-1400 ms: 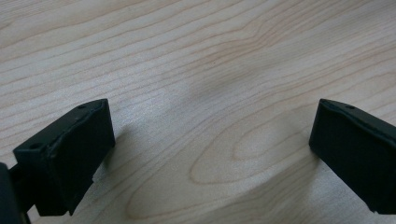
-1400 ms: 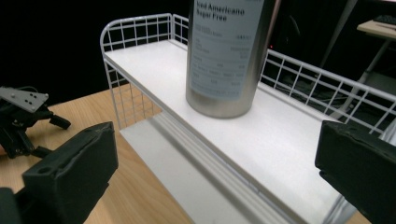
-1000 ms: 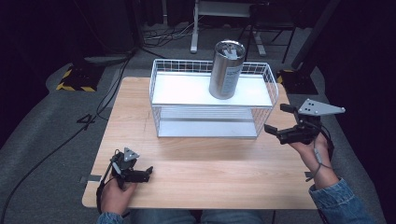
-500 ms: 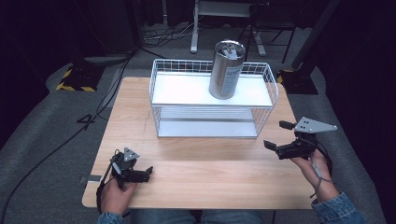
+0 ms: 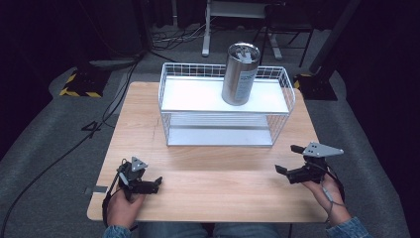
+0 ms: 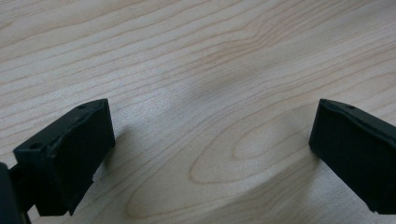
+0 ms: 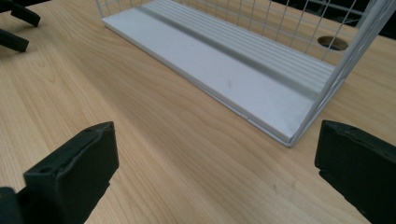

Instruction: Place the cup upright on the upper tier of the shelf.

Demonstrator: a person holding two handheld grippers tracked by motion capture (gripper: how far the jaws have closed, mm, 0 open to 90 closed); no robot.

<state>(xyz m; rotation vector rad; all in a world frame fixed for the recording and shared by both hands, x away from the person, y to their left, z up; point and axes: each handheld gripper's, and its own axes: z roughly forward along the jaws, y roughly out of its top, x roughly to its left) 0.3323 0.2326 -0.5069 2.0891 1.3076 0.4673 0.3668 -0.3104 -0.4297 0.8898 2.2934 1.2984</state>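
the right gripper [image 5: 289, 162] has pulled back from the wire rack [image 5: 226, 143] toward the table's [image 5: 218, 198] near edge, jaws wide and empty, the left gripper [image 5: 157, 184] resting wide open too, which suggests the metal can [image 5: 239, 74] atop the rack is already placed
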